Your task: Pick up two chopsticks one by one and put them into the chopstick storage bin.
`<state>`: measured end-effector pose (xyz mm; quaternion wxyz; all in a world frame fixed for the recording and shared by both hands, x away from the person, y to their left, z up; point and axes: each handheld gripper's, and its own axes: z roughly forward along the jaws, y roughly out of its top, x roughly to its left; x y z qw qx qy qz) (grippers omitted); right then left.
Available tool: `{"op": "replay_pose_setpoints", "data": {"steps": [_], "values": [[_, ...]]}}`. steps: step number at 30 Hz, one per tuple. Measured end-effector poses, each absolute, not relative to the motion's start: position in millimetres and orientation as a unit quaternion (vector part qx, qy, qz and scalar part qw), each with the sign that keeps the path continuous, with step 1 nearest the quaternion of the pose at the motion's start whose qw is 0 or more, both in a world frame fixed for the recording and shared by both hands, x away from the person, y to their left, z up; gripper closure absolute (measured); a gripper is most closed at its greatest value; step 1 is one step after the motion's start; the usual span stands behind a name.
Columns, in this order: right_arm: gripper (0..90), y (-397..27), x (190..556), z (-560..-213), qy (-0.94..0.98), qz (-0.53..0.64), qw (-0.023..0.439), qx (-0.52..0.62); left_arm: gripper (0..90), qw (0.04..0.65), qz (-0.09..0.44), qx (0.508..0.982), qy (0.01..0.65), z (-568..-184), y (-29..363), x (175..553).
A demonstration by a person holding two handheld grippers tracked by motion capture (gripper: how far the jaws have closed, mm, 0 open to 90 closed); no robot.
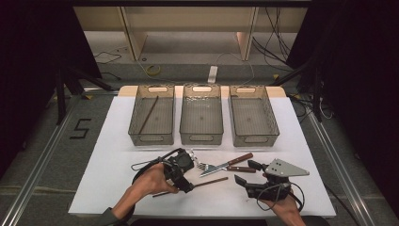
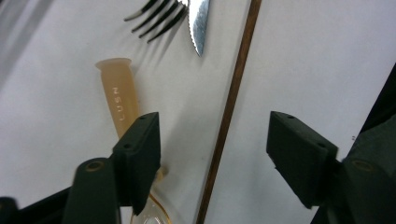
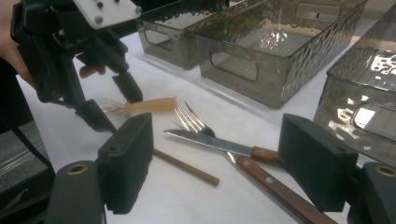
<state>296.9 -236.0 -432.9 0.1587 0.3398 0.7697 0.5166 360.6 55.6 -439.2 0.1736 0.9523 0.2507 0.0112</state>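
We see the left gripper (image 1: 188, 175) lowered over the brown chopstick (image 2: 229, 112) lying on the white table (image 1: 117, 141), its jaws half-wide and astride the stick without touching it, a stance we judge to prepare a pinch. Beside it lie a spoon (image 2: 119, 95) with a pale handle, a fork (image 3: 189, 119) and a knife (image 3: 210, 142), heaped together presumably for sorting into the three bins, the left bin (image 1: 151, 115) already holding another chopstick (image 1: 148, 115). The right gripper (image 1: 247, 175) rests wide and empty nearby, apparently awaiting its turn.
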Motion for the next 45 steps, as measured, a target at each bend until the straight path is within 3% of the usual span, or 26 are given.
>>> {"op": "replay_pose_setpoints", "data": {"steps": [14,45], "values": [[27.5,-236,297,-433,0.772,0.515,0.157,0.338,60.2,0.165,0.007,0.959,0.232,-453,53,358],[27.7,-236,298,-434,0.773,0.511,0.154,0.343,84.3,0.143,0.016,0.97,0.194,-461,47,353]]}}
